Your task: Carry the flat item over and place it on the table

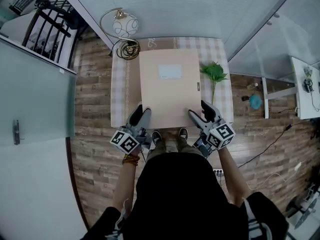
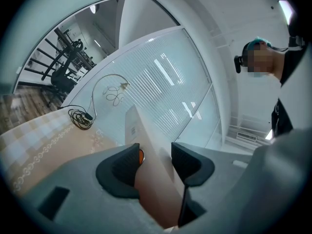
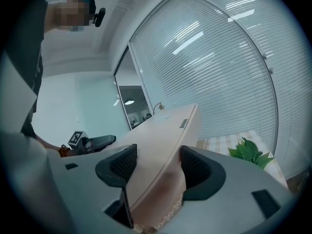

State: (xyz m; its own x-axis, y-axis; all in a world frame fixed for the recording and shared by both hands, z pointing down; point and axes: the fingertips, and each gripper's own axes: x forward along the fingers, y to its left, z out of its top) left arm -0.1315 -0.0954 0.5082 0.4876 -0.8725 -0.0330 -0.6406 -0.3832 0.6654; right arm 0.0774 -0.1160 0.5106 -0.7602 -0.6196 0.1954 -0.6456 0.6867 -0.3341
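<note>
Office-type interior, not a home. Glass walls (image 1: 200,9) with slatted blinds, frosted glass door (image 1: 30,109), wood-look plank floor (image 1: 95,84). Small table (image 1: 119,84) in checked cloth carries a lamp (image 1: 122,23), plant (image 1: 215,74) and coiled cable (image 1: 129,49). Exercise machines (image 1: 50,14) stand behind the glass. White desk (image 1: 305,84) with wiring at right.

Pale tan flat box (image 1: 169,96), white label (image 1: 170,71); beige-white checked tablecloth (image 1: 121,81); green plant (image 1: 215,73); brown floor (image 1: 92,114).
</note>
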